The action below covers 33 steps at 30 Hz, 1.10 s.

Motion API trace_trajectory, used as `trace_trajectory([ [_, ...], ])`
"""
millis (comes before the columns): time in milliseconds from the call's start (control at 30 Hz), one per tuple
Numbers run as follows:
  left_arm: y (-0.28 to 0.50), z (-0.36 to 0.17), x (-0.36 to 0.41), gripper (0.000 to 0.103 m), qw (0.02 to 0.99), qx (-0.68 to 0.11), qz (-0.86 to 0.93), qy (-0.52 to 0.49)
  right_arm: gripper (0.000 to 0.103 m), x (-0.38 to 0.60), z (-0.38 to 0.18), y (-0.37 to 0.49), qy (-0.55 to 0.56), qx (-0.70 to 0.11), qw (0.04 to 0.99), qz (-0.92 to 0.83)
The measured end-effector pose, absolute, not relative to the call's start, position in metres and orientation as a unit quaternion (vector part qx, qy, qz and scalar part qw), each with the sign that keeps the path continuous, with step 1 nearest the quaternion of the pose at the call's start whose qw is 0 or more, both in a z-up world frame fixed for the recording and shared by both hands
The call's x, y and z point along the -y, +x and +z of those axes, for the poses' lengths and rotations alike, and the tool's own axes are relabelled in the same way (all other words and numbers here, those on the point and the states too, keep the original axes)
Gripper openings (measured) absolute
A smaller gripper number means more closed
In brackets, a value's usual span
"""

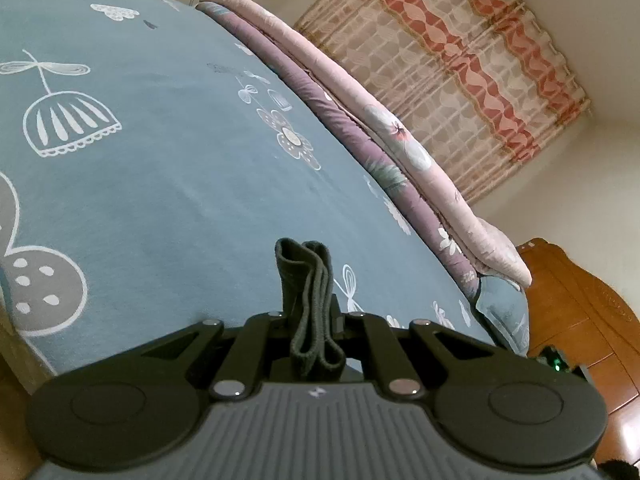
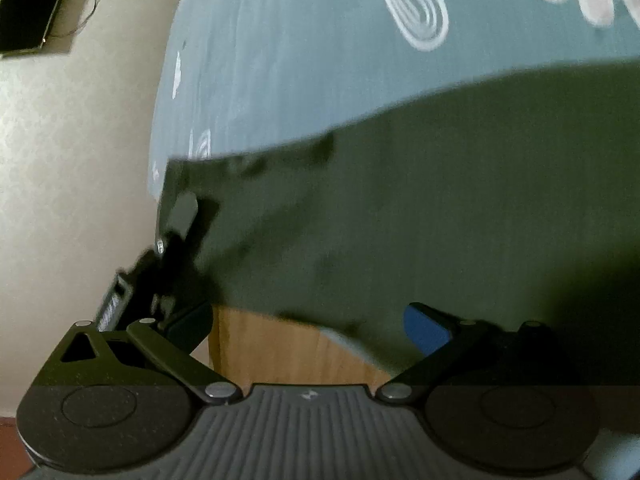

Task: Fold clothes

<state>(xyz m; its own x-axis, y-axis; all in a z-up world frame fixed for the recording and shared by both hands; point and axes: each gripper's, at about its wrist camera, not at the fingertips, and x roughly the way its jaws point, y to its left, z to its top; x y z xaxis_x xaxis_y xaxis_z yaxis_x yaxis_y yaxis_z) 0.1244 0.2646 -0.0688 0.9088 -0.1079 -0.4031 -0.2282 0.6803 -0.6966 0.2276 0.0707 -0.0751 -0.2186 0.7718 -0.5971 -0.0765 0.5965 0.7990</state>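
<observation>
Folding barely begun: left gripper (image 1: 310,316) pinches the dark garment's (image 2: 440,200) ribbed hem, right gripper (image 2: 310,320) gapes wide at lower frame.

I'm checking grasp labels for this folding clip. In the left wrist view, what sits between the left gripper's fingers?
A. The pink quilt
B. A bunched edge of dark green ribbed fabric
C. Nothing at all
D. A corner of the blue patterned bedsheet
B: the left gripper is shut on a bunched edge of dark green ribbed fabric, which stands up above the blue bedsheet.
</observation>
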Motion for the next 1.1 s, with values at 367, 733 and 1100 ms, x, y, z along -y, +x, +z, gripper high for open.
trace_trajectory([
  [367, 0.129, -0.045, -0.239, 0.006, 0.903, -0.211, 0.02, -0.373, 0.103, -0.025, -0.038, 0.246, 0.279, -0.618, 0.647, 0.35],
  [733, 0.146, -0.017, -0.179, 0.006, 0.913, -0.22, 0.015, -0.342, 0.103, 0.129, -0.001, 0.268, 0.256, -0.528, 0.76, 0.28],
  [1100, 0.168, -0.002, -0.109, 0.006, 0.924, -0.256, 0.018, -0.282, 0.103, 0.237, 0.007, 0.253, 0.293, -0.505, 0.762, 0.278],
])
